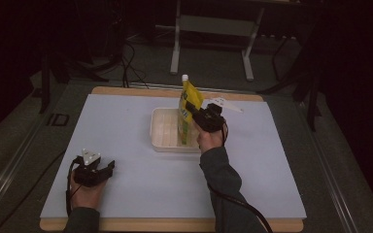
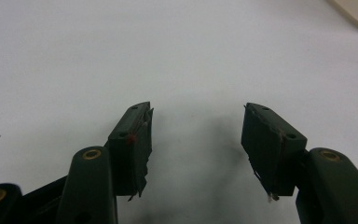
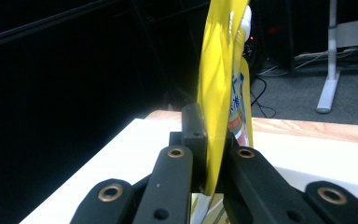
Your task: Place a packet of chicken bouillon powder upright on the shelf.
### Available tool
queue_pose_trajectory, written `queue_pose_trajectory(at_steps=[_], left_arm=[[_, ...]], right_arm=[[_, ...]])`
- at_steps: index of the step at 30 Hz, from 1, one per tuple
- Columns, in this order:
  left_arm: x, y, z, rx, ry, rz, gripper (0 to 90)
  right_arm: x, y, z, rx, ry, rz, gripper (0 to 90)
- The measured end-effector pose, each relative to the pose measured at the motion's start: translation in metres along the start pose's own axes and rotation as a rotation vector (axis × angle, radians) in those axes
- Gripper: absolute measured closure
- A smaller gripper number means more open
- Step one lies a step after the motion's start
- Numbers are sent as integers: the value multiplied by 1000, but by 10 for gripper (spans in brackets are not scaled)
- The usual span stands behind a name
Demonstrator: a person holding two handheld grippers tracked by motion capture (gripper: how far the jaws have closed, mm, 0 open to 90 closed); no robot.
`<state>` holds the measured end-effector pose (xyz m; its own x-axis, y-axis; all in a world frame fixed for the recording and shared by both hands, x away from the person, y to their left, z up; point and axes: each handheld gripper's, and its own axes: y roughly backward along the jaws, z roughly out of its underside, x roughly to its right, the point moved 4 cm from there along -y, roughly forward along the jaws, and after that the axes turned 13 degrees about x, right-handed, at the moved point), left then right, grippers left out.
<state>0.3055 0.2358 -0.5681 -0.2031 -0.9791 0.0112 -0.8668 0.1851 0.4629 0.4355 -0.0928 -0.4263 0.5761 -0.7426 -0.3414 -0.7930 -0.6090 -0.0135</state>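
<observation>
A yellow spouted pouch [image 1: 188,108] with a white cap stands upright inside a white plastic tub [image 1: 163,130] at the table's middle. My right gripper [image 1: 193,110] is shut on the pouch's edge; in the right gripper view the yellow pouch [image 3: 220,84] is pinched between the black jaws of the right gripper [image 3: 210,154]. My left gripper [image 1: 108,168] rests near the front left of the white mat [image 1: 126,121], held in a hand. In the left gripper view the left gripper [image 2: 196,140] stands open over bare mat, nothing between its fingers.
The mat covers a wooden table [image 1: 175,225]. A corner of the tub [image 2: 356,10] shows at the top right of the left gripper view. Behind the table stand a grey frame [image 1: 213,29] and floor cables [image 1: 128,65] in the dark.
</observation>
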Motion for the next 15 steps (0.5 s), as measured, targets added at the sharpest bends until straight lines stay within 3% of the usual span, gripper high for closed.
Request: queue_pose_trajectory(at_steps=[15], left_arm=[[0, 0, 0, 0, -1, 2, 424]], right_arm=[[-3, -4, 10, -2, 47, -6, 900]])
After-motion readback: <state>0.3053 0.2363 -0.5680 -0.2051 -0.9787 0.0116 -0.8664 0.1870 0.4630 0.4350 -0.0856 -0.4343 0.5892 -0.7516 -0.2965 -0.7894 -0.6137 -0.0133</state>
